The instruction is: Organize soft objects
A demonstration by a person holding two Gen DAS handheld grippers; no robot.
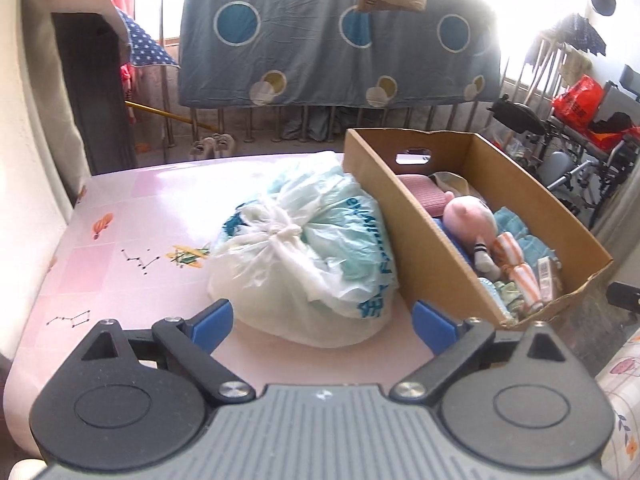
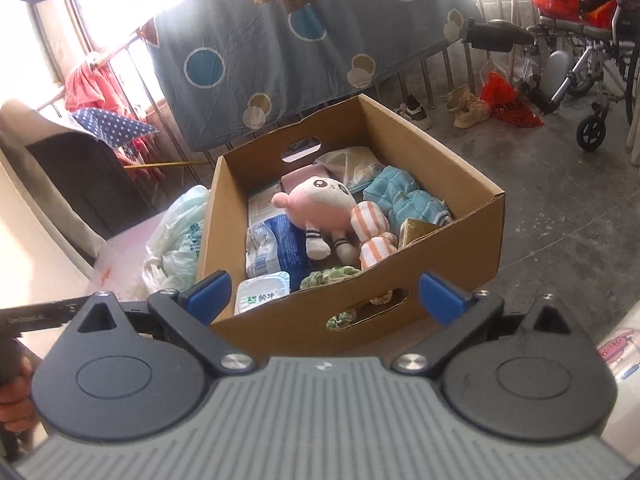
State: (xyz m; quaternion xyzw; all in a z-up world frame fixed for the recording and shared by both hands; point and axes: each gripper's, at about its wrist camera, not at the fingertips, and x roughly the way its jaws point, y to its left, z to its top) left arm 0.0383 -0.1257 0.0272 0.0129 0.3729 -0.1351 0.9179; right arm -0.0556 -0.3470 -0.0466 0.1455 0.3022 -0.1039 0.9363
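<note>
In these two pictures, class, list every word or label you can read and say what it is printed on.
"蒙牛" on the white tub in the cardboard box.
Blue print on the plastic bag: creased, unreadable.
Blue packet: too small.
Red bag: blurred.
Black bar: too faint.

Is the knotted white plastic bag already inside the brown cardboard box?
No, the knotted white plastic bag lies on the pink tabletop against the brown cardboard box.

bag (image 1: pixel 304 256) print unreadable, wheelchair (image 2: pixel 592 60) cropped
</note>
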